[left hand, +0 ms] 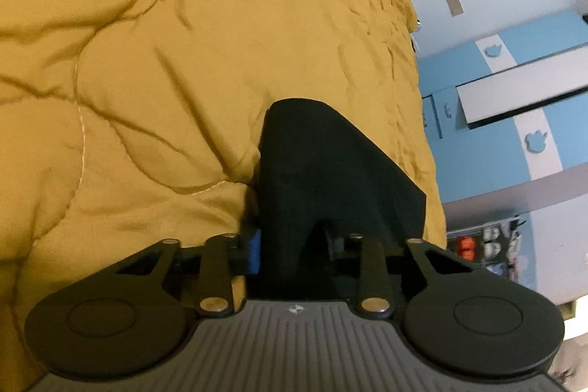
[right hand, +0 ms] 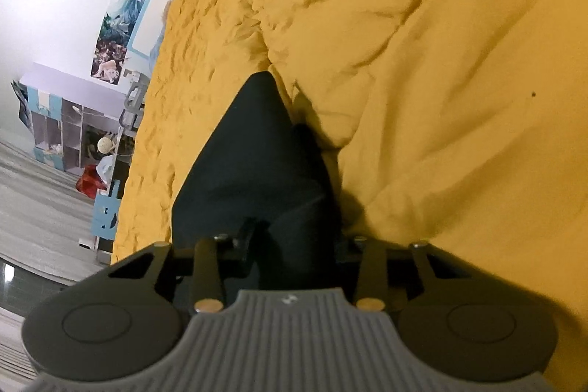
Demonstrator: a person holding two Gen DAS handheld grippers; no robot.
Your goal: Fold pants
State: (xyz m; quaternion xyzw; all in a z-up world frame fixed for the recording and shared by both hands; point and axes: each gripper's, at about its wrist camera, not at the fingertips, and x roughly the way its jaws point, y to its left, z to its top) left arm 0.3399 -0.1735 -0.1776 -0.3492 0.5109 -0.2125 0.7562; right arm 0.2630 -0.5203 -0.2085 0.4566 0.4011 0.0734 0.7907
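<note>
A mustard quilt (left hand: 183, 68) covers the bed; blue furniture (left hand: 514, 68) past it bears apple-shaped cutouts, no legible writing. The left gripper (left hand: 294, 245) clamps black pants (left hand: 323, 164) lying on the quilt. Right-wrist view: an illustrated poster (right hand: 125, 10) beyond the quilt; the right gripper (right hand: 294, 245) clamps the pants too.

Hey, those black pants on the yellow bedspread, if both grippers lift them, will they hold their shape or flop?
Probably flop: the black pants drape in soft folds from the left gripper and bunch between the fingers of the right gripper. They look thin, so likely light. The matte cloth seems unlikely to slip, though free ends may drag on the yellow bedspread.
</note>
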